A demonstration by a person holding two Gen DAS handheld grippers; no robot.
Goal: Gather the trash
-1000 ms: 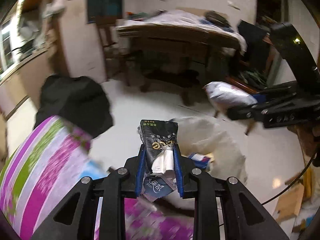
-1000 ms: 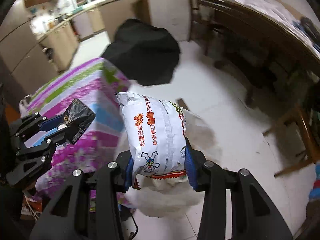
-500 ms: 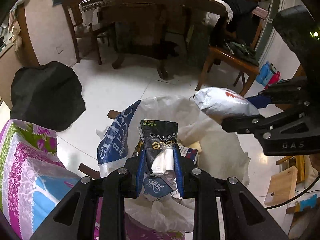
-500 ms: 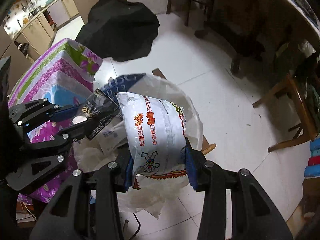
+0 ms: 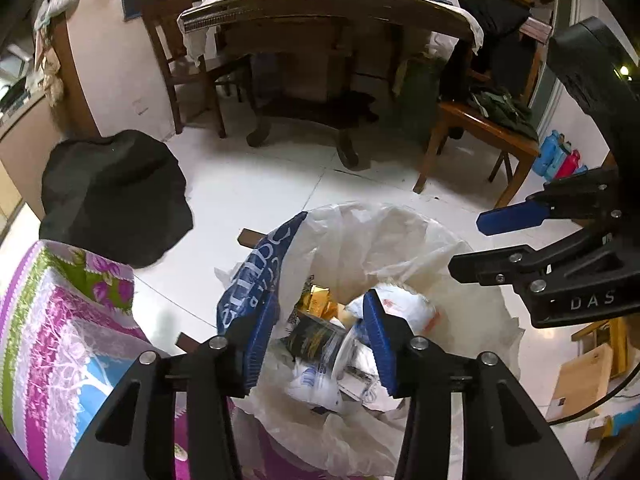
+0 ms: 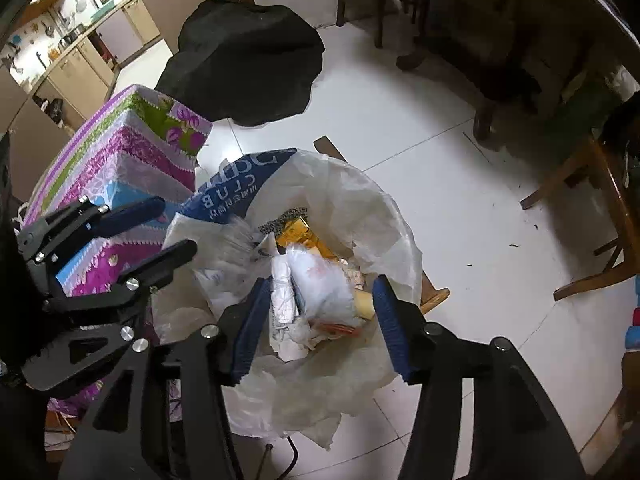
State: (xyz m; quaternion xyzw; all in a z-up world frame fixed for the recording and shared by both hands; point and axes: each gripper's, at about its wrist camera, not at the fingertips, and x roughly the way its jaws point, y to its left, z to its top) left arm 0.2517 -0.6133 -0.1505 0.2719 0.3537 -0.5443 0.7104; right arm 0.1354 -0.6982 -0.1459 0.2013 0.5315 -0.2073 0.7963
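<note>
A white plastic trash bag point(image 5: 400, 236) stands open on the floor; it also shows in the right wrist view point(image 6: 360, 196). Inside lie a black packet point(image 5: 316, 340), a white snack bag point(image 6: 324, 288) and other wrappers. My left gripper point(image 5: 320, 332) is open and empty right above the bag's mouth. My right gripper point(image 6: 316, 316) is open and empty above the bag too. Each gripper shows in the other's view, the right one point(image 5: 520, 236) and the left one point(image 6: 132, 232).
A purple and green patterned package point(image 5: 60, 340) stands left of the bag, with a black cloth bundle point(image 5: 116, 196) behind it. A wooden table point(image 5: 328, 4) and chairs point(image 5: 484, 128) stand beyond. Cardboard pieces point(image 5: 580, 380) lie at right.
Both grippers opened over the bag. The black packet dropped from the left and the white snack bag from the right; both now lie inside the trash bag.
</note>
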